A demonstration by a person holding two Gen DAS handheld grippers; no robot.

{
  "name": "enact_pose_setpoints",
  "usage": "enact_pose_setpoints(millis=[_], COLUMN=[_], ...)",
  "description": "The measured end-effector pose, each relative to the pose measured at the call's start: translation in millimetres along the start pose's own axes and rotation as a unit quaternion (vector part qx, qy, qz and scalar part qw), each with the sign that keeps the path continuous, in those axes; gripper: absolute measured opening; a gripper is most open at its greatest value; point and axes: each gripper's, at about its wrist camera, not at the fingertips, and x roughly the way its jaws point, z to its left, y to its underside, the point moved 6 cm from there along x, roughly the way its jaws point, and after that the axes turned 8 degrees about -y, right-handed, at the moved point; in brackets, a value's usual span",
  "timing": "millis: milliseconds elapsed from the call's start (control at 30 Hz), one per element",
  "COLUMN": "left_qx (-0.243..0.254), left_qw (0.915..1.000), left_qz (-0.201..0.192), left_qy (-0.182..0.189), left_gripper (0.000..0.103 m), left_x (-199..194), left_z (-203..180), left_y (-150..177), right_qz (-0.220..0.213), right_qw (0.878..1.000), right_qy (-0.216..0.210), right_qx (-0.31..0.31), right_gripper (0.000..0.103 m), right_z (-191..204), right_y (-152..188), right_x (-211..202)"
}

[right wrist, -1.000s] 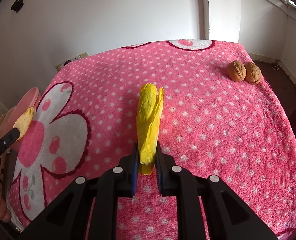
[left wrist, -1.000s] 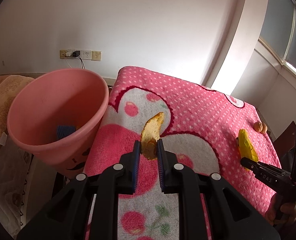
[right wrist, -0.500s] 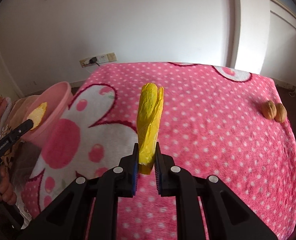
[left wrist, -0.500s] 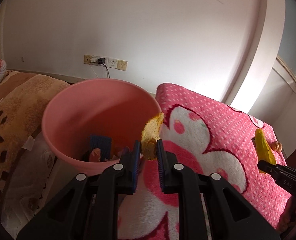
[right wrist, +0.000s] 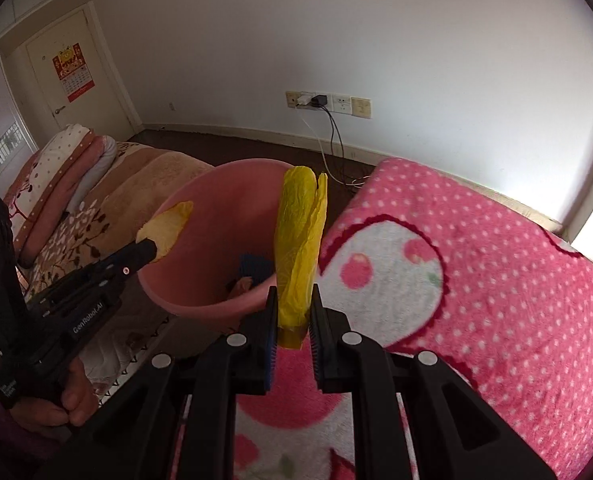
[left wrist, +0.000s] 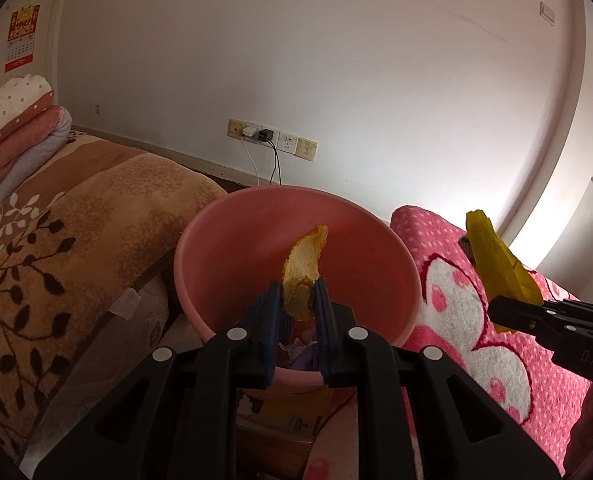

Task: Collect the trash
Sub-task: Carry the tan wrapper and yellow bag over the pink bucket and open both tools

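Note:
My left gripper [left wrist: 298, 300] is shut on an orange peel [left wrist: 302, 268] and holds it over the open mouth of the pink bin [left wrist: 224, 240]. My right gripper [right wrist: 292, 312] is shut on a yellow plastic wrapper [right wrist: 300, 240] and holds it above the bin's near right rim [right wrist: 240, 304], at the edge of the pink blanket [right wrist: 476, 260]. The left gripper and peel [right wrist: 168, 226] also show in the right wrist view. The wrapper [left wrist: 496, 264] shows at the right of the left wrist view. Some trash lies in the bin's bottom.
The bin stands between the pink dotted blanket [left wrist: 476, 320] on the right and a brown leaf-patterned blanket [left wrist: 76, 240] on the left. Folded bedding [left wrist: 12, 128] is stacked at the far left. Wall sockets with cables [left wrist: 272, 142] sit behind the bin.
Both grippers have swung left with their loads. The peel has gone from the bin's rim to over its mouth, and the wrapper from over the blanket to the bin's edge.

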Motion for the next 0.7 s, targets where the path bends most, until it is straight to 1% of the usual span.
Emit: enact_pose_setpoints(millis=[67,167,300,433,700], left_qx=[-0.010,-0.021,-0.023,-0.024,-0.034], left_qw=[0.9999,0.9996,0.9994,0.9992,0.9990], left_qz=[0.001,0.011,0.018,0.026,0.029], left_qy=[-0.005,-0.013,-0.017,-0.018,-0.011], left_gripper=[0.016,0.016,0.016,0.016,0.016], left_x=[4,12,20,26,32], left_z=[7,16,21,22,28], left_y=[-3,-4,-1,2,1], right_qz=[0.000,0.012,0.025,0.033,0.037], right_qw=[1.000,0.999,0.999,0.999,0.999], right_qy=[-0.013,-0.029,-0.028,-0.027,-0.020], right_qx=[0.005,0.011,-0.001,0.005,0.008], right_gripper=[0.013,0.013,0.013,0.013,0.013], right_z=[7,16,27,31,33], right_y=[-8,-14,-17,-15,-20], right_x=[13,33,53,65,77])
